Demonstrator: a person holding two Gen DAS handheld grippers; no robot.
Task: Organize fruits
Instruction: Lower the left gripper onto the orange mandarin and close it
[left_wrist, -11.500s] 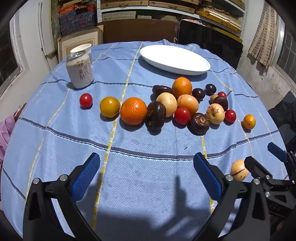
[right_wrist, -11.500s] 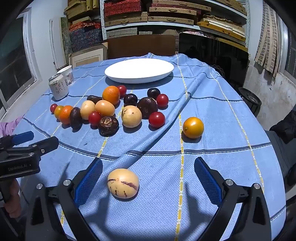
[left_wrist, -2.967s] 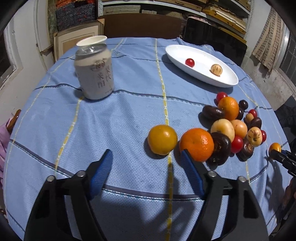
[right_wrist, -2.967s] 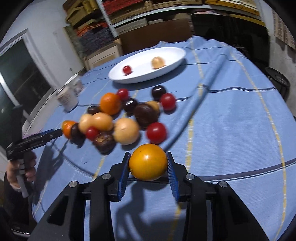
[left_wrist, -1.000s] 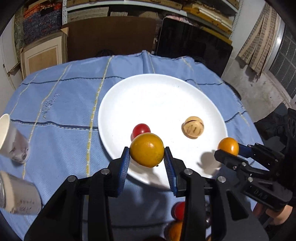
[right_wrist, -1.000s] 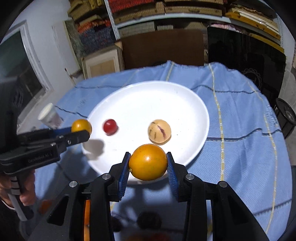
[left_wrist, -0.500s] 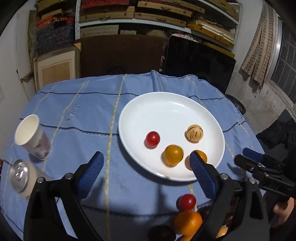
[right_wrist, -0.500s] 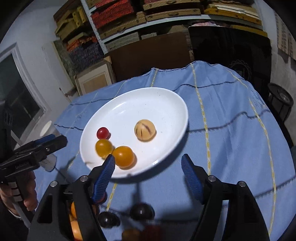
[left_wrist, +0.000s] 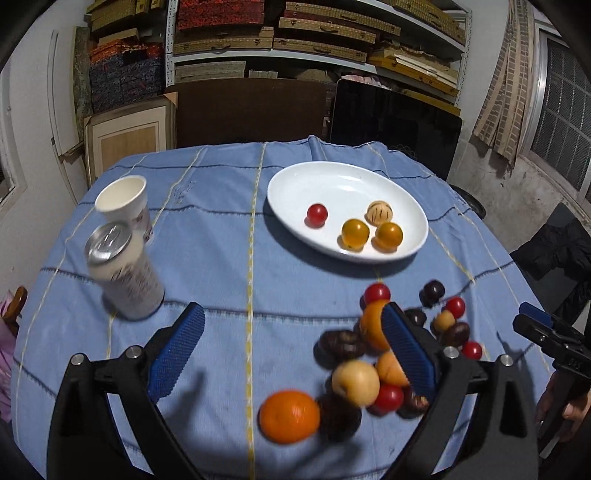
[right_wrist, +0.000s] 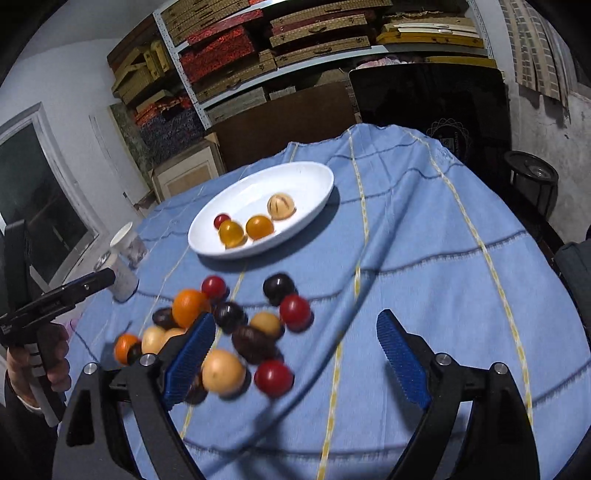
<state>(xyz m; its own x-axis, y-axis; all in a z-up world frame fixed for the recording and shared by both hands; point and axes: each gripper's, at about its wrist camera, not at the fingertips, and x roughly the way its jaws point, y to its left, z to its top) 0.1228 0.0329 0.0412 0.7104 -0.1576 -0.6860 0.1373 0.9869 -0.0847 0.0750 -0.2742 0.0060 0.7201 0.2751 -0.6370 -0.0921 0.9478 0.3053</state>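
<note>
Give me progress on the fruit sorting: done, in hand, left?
Done: four fruits sit in the white plate. In hand: nothing; the left gripper and right gripper are both empty, jaws opening. Left: the pile of fruit on the blue tablecloth, well over a dozen pieces.

Loose fruit cluster (left_wrist: 373, 354) motion-blurred, partly hidden behind blue fingers (left_wrist: 406, 350); can (left_wrist: 123, 273) label unreadable.

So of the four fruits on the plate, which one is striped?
The pale beige fruit at the far side of the white plate; it has dark streaks, while the red and two yellow-orange ones are plain.
</note>
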